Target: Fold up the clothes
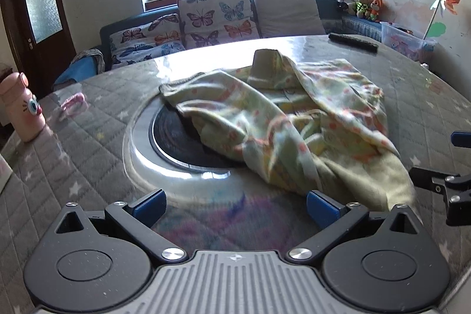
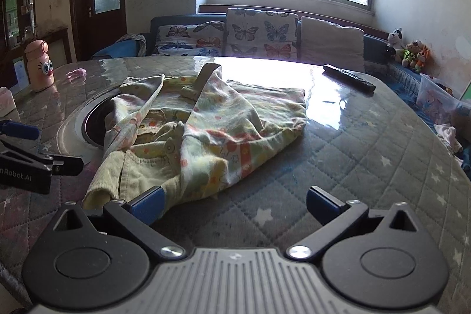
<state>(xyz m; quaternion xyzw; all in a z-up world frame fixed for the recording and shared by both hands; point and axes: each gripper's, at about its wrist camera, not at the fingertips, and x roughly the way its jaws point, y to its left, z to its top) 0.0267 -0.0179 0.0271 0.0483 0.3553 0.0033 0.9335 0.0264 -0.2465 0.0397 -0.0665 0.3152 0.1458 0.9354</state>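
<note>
A crumpled pale green child's garment point(image 1: 294, 114) with orange and yellow prints lies in a heap on the round table, partly over a dark round inset point(image 1: 176, 143). It also shows in the right wrist view point(image 2: 212, 119). My left gripper point(image 1: 235, 205) is open and empty, just short of the garment's near edge. My right gripper point(image 2: 235, 205) is open and empty, its left fingertip point(image 2: 147, 203) beside the garment's near hem. Each gripper shows at the edge of the other's view.
The table point(image 2: 368, 155) has a glossy quilted star-patterned cover. A pink bottle with eyes point(image 1: 23, 108) stands at the left. A black remote point(image 2: 348, 77) lies at the far right. A small pink item point(image 2: 76, 74) lies far left. A sofa with butterfly cushions point(image 1: 217, 16) is behind.
</note>
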